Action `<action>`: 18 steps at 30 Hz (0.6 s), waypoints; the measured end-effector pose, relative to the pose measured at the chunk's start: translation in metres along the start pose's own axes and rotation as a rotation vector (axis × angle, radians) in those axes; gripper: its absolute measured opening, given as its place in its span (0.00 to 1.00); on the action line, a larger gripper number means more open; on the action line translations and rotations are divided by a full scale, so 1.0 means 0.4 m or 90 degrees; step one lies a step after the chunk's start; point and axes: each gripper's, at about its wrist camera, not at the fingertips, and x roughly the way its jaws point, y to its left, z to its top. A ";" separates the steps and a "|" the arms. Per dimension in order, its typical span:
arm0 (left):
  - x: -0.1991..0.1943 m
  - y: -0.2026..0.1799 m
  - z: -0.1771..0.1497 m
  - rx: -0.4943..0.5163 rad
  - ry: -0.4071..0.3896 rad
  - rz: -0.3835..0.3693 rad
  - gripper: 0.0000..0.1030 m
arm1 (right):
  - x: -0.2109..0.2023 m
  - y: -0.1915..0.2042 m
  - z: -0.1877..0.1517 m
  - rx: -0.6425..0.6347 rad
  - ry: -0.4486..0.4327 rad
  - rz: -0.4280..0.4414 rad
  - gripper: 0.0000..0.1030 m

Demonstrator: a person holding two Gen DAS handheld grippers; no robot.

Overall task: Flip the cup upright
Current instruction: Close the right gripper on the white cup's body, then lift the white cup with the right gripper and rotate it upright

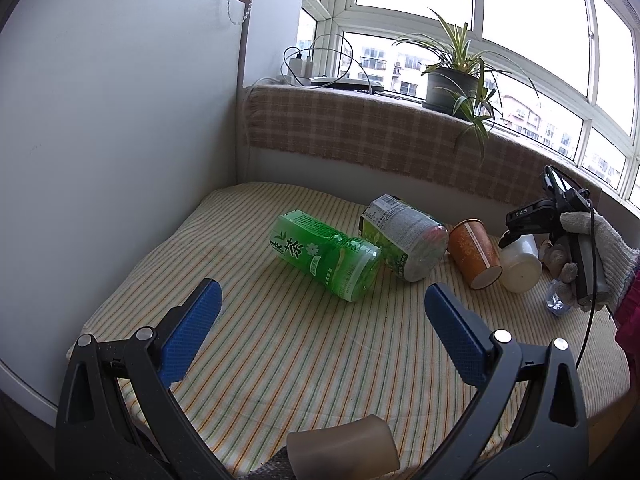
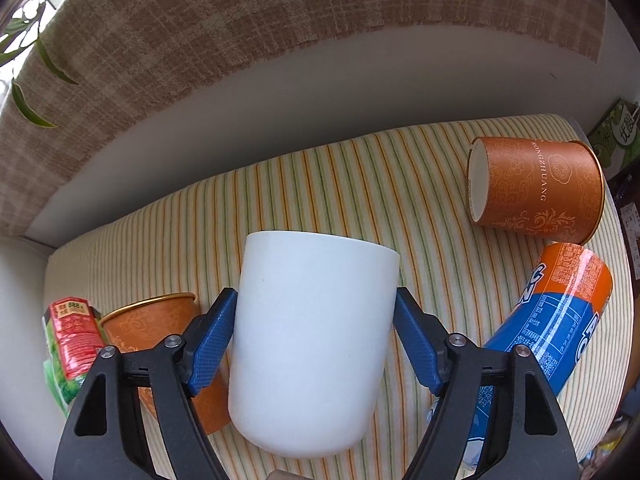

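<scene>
A plain white cup (image 2: 312, 344) fills the right wrist view, held between the blue pads of my right gripper (image 2: 316, 340), which is shut on its sides. Its rim points away from the camera, its rounded base toward me. In the left wrist view the same cup (image 1: 520, 266) lies tilted at the far right of the striped cloth, base toward the camera, with my right gripper (image 1: 532, 236) on it, held by a gloved hand. My left gripper (image 1: 320, 320) is open and empty above the cloth's near part.
A green tea bottle (image 1: 328, 256), a grey-labelled jar (image 1: 404, 236) and an orange paper cup (image 1: 474, 254) lie on the striped cloth (image 1: 280, 360). An orange canister (image 2: 536, 188) and a blue-orange can (image 2: 548, 320) lie to the right. White wall left, plaid-covered sill behind.
</scene>
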 end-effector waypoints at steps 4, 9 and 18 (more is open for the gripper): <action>0.000 0.001 0.001 0.000 0.000 -0.001 1.00 | -0.003 -0.017 -0.004 -0.006 -0.010 0.022 0.74; 0.001 -0.007 0.003 0.009 0.000 -0.006 1.00 | -0.058 -0.012 -0.017 -0.030 -0.047 0.043 0.73; -0.002 -0.033 0.002 0.026 0.003 -0.015 1.00 | -0.187 -0.024 -0.100 -0.086 -0.103 0.116 0.72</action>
